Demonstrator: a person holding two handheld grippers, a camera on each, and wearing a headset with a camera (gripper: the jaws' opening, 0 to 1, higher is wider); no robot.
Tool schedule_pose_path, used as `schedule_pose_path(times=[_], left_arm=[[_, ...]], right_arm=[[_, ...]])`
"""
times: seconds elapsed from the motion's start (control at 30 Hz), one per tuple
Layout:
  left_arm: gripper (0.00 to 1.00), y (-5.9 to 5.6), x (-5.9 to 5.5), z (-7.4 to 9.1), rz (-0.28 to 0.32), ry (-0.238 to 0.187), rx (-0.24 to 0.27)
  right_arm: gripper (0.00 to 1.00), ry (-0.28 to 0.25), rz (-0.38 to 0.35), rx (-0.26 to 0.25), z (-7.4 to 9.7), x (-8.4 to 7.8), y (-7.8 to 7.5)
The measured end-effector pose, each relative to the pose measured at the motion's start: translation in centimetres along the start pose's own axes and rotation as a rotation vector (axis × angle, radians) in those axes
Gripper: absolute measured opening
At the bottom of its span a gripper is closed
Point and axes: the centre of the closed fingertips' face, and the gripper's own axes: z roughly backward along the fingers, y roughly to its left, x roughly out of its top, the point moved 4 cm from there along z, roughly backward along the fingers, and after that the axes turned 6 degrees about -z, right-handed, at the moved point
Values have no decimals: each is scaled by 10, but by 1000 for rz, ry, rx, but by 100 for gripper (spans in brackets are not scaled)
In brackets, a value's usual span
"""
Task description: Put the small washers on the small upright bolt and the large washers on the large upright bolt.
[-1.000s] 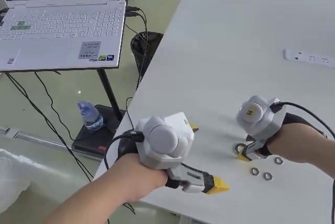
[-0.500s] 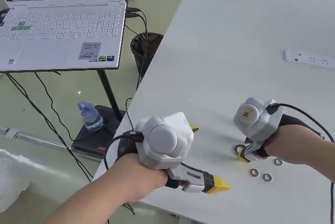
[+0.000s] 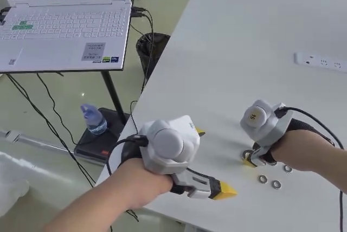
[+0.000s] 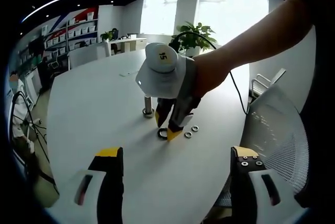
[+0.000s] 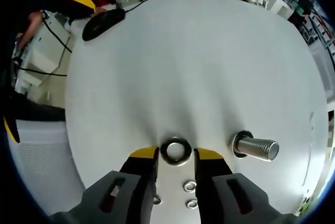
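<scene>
Right tool (image 5: 176,155) edged left; large washer (image 5: 164,151) at tips; bolt (image 5: 256,148) beside

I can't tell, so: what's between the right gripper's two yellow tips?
A large washer lies flat on the white table there, in the right gripper view.

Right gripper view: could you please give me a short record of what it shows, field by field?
Right gripper: jaws flank the large washer; grip unclear
Large washer: flat on the table
Bolt: upright, right of the washer, apart from it
Small washers: three, loose, behind the jaw tips
</scene>
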Motion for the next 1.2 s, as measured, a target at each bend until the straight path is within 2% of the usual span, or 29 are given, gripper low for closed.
schedule_pose_path(times=[0.1, 0.27, 0.5, 0.7, 0.83, 0.93, 1.03, 1.2], left_arm=[[84, 0, 0, 0, 4, 0, 2], [84, -1, -2, 1, 8, 1, 1], [82, -1, -2, 0, 10, 4, -2], [82, 0, -2, 1, 8, 3, 1], [82, 1, -1, 3, 8, 3, 6], [82, 1, -1, 2, 8, 1, 6], [82, 0, -1, 1, 6, 4, 5], [82, -1, 2, 1, -2, 6, 6]], right_arm=[[25, 12, 27, -5, 0, 0, 4], [25, 6, 22, 10, 0, -1, 0], [24, 17, 72, 32, 0, -1, -2], [22, -8, 38, 45, 0, -3, -4], [22, -48, 7, 72, 2, -4, -6], [21, -54, 21, 65, 1, -3, -3], [21, -31, 56, 34, 1, -1, 0], [21, -18, 55, 36, 1, 0, -2]])
